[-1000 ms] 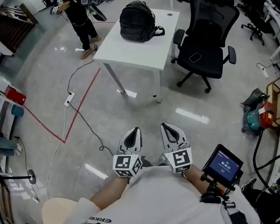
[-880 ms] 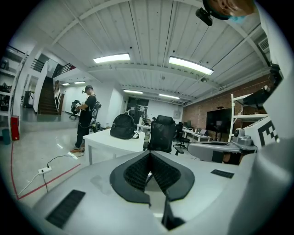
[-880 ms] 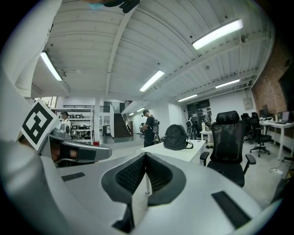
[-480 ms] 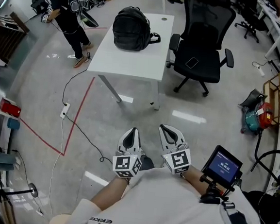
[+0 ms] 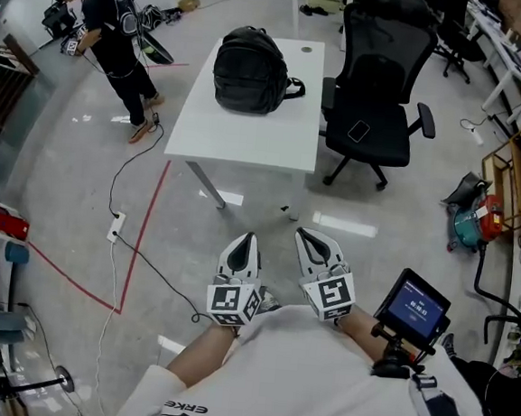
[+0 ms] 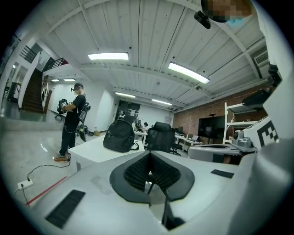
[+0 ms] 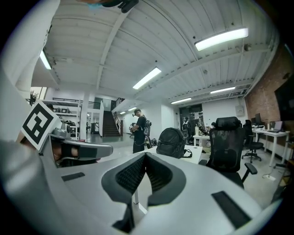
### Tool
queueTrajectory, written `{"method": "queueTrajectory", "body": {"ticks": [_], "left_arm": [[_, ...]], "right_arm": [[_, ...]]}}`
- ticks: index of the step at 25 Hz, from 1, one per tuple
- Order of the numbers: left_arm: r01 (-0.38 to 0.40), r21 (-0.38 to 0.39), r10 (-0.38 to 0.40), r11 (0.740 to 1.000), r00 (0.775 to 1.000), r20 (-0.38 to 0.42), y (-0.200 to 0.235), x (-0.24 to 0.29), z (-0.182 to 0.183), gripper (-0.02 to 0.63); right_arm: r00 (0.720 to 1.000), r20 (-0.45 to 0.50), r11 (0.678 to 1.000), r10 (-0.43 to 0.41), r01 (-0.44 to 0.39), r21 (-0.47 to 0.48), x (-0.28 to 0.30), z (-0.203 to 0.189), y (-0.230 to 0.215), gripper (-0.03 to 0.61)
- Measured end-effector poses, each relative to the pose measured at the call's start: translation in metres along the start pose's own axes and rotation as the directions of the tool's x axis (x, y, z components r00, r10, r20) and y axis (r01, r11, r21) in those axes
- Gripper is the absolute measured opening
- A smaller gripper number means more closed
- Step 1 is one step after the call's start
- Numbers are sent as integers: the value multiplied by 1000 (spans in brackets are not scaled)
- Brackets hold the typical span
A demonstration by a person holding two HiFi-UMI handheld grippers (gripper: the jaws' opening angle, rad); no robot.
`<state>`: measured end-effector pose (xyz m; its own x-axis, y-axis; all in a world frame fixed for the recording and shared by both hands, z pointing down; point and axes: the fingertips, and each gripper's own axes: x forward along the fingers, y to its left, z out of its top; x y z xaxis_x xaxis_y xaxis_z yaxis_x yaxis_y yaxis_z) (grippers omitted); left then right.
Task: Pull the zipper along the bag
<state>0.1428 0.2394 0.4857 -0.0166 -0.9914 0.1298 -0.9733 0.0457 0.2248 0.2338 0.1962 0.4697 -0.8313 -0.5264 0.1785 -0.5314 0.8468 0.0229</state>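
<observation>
A black backpack (image 5: 248, 57) stands on a white table (image 5: 250, 125) well ahead of me; it also shows as the backpack (image 6: 119, 136) in the left gripper view and the backpack (image 7: 171, 143) in the right gripper view. My left gripper (image 5: 246, 244) and right gripper (image 5: 313, 242) are held side by side close to my chest, far short of the table. Both are shut, jaws touching at the tips, with nothing between them. The zipper is too small to make out.
A black office chair (image 5: 379, 95) with a phone on its seat stands right of the table. A person (image 5: 112, 40) stands at far left. A cable and power strip (image 5: 114, 227) lie on the floor beside red tape lines. Clutter and a shelf (image 5: 516, 189) line the right side.
The view has shifted: the table and backpack sit slightly lower and more central, so I have drawn a little closer. Both grippers stay together and shut.
</observation>
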Motion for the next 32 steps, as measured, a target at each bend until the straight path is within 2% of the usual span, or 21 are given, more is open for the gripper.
{"method": "queueTrajectory", "body": {"ticks": [9,15,23,32], "left_arm": [[36,-26,-36,999,999,-5,59,4,7,3],[27,-33,-28,999,999,-22,77,21,6,3],[0,-35,-1,999,999,-34,103,72,15,3],[-39,-1,39,999,999,-28,132,162,38,3]], "right_arm": [[999,-25,999,-32,32,-2,49,1,29,3],[998,-23,998,-55,55,-12,71,3,20,3],[999,-13,999,-51,51,-3,119,12,-16,3],[999,14,999,-33,33,-4,195,29,-83,3]]}}
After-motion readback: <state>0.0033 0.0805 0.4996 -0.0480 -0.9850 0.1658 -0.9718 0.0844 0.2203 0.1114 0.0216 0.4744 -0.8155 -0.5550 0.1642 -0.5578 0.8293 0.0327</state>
